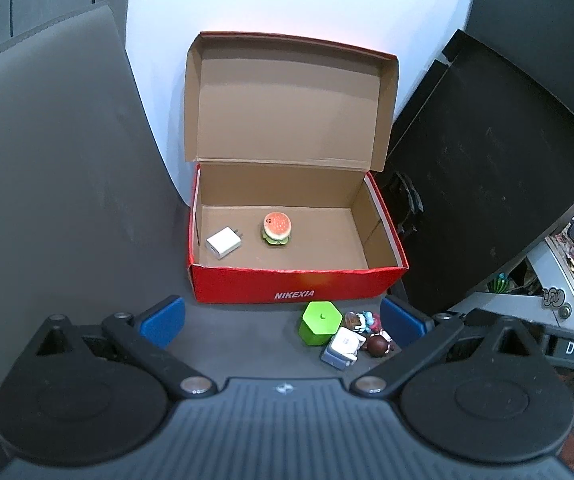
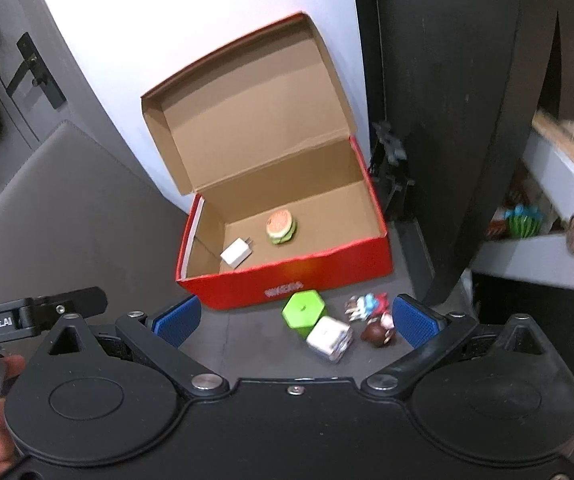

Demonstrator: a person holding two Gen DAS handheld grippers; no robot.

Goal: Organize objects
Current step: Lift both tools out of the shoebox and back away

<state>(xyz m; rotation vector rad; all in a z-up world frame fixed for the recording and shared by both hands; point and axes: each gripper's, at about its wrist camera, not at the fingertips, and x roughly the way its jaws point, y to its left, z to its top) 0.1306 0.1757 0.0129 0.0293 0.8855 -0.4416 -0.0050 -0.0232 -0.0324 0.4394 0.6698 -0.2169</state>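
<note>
An open red shoebox (image 1: 295, 286) (image 2: 287, 284) sits on the dark table, lid up against the wall. Inside lie a white charger (image 1: 223, 242) (image 2: 237, 255) and a small burger toy (image 1: 276, 228) (image 2: 281, 227). In front of the box are a green hexagonal block (image 1: 319, 322) (image 2: 302, 312), a white cube (image 1: 341, 348) (image 2: 330, 338), a small colourful figurine (image 1: 361, 321) (image 2: 367, 306) and a brown round toy (image 1: 378, 345) (image 2: 379, 333). My left gripper (image 1: 281, 322) is open and empty, held back from these items. My right gripper (image 2: 297, 322) is open and empty above them.
A grey chair back (image 1: 47, 160) stands to the left of the box. A black panel (image 1: 487, 184) (image 2: 467, 120) rises on the right. A shelf with clutter (image 2: 547, 220) is at the far right. The left gripper's body (image 2: 35, 312) shows at the left of the right wrist view.
</note>
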